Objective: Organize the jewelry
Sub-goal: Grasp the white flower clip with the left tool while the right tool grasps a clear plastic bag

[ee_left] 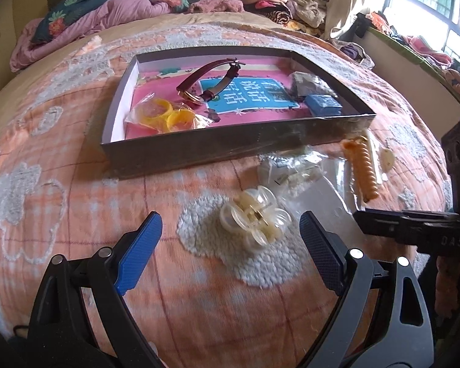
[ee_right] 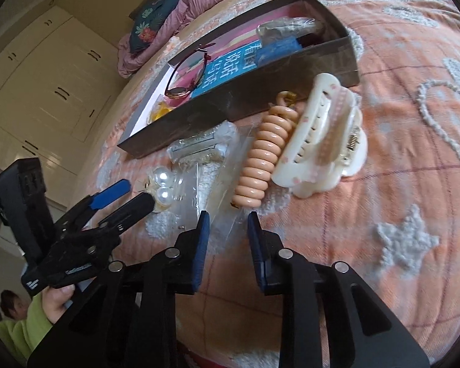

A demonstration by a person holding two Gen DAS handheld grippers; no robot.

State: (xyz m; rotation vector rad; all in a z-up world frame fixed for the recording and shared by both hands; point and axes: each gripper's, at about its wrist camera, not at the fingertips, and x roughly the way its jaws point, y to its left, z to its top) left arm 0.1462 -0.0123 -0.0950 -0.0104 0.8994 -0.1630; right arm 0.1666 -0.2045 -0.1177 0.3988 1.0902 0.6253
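left gripper (ee_left: 230, 245): jaws wide apart, nothing between the pads. hangs over the bedspread (ee_left: 76, 184), angled down.
target, my read: pearl-look hair claw (ee_left: 254, 220). lies on a white tufted patch, dead ahead of the left gripper and roughly centred in the gap between the two blue pads, not touching either.
claw axis: long axis seems to run across the gap, pad to pad. blurred, so low confidence.
right gripper (ee_right: 228, 233): jaws nearly together; the gap that shows sits over a clear plastic sleeve (ee_right: 220, 184). can't tell whether the pads pinch the film or only hover above it.
nearer hand: left for the pearl claw. right for the sleeve, the peach spiral hair tie (ee_right: 260, 153) and the cream claw clip (ee_right: 322, 141) just beyond it.
spiral tie axis: long axis points away from the right gripper toward the box, about in line with its fingers.
box (ee_left: 230, 150): shallow grey tray beyond all the loose pieces. already holds a red-strap watch (ee_left: 205, 82), yellow bangles in a bag (ee_left: 165, 113), a blue case (ee_left: 323, 104).
loose, near box wall: small packet of bagged bits (ee_left: 285, 168), contents unreadable.
hidden/unclear: left fingertips overlap the pearl claw in the right view, so contact can't be judged there. right gripper cut off at the left view's edge. box floor under the bags not visible.
next, judged: left closes on the claw, then lifts over the near box wall.
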